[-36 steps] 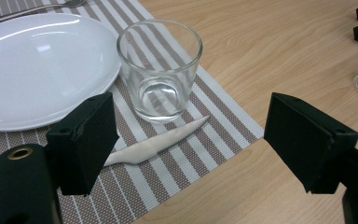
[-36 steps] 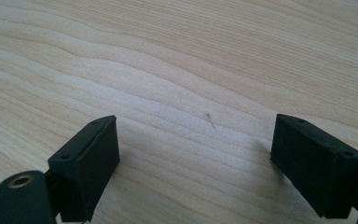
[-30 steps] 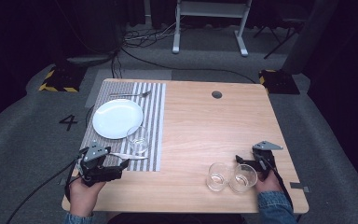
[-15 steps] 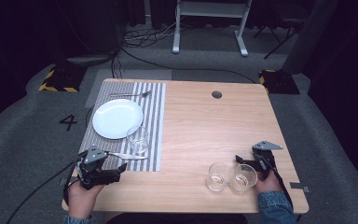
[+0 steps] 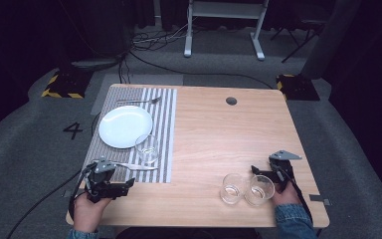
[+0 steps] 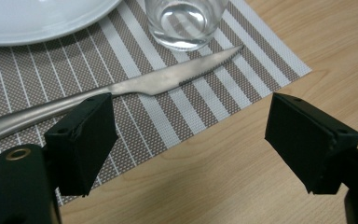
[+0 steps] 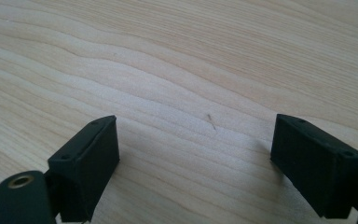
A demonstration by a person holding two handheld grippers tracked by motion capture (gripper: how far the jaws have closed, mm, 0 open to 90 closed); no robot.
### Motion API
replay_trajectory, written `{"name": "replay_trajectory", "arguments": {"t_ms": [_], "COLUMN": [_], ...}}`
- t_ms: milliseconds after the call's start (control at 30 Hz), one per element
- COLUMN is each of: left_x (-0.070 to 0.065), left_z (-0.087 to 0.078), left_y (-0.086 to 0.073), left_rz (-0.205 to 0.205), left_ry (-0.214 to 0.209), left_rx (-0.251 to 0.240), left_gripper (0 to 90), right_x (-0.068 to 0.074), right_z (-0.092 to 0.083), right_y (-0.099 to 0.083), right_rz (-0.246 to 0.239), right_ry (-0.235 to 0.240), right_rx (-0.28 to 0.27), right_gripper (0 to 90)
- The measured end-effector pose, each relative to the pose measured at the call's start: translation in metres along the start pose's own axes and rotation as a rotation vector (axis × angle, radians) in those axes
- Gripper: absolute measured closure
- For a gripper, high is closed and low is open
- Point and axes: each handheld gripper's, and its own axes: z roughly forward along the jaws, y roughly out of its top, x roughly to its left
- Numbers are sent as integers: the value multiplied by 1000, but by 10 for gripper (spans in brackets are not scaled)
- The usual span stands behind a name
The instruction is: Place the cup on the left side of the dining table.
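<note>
Knife (image 6: 135,88) lies crosswise just ahead of the left tongs (image 6: 191,140), jaws apart and empty; right tongs (image 7: 200,158), also apart, face bare table (image 7: 191,56)

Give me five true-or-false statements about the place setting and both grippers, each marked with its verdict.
1. The round white plate lies on the striped placemat. True.
2. The silver knife is gripped by the left gripper. False: it lies flat on the placemat, fingers open.
3. Two clear glasses stand near the right gripper. True.
4. The silver fork lies inside the plate. False: beyond it, on the placemat.
5. The right gripper is shut. False: open over bare wood.
</note>
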Motion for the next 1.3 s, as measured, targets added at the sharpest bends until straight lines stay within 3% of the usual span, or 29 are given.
{"name": "replay_trajectory", "arguments": {"t_ms": [233,533,700,933,1167,1300], "left_x": [0,0,2,2,5,4], "left_z": [8,19,22,22,27,29], "left_y": [-6,-15,-21,-28,-43,-43], "left_rz": [3,36,38,24,53,55], "left_ry": [9,21,68,71,41,41], "left_rx": [66,164,197,146,5,15], "left_gripper": [166,166,164,149,67,19], "right_x": [0,0,0,0,0,0], "right_z": [0,0,0,0,0,0], "right_y": [0,0,0,0,0,0], "right_rz": [0,0,0,0,0,0], "right_ry": [0,0,0,0,0,0], "right_rx": [0,0,0,0,0,0], "right_gripper": [154,154,154,154,154,154]}}
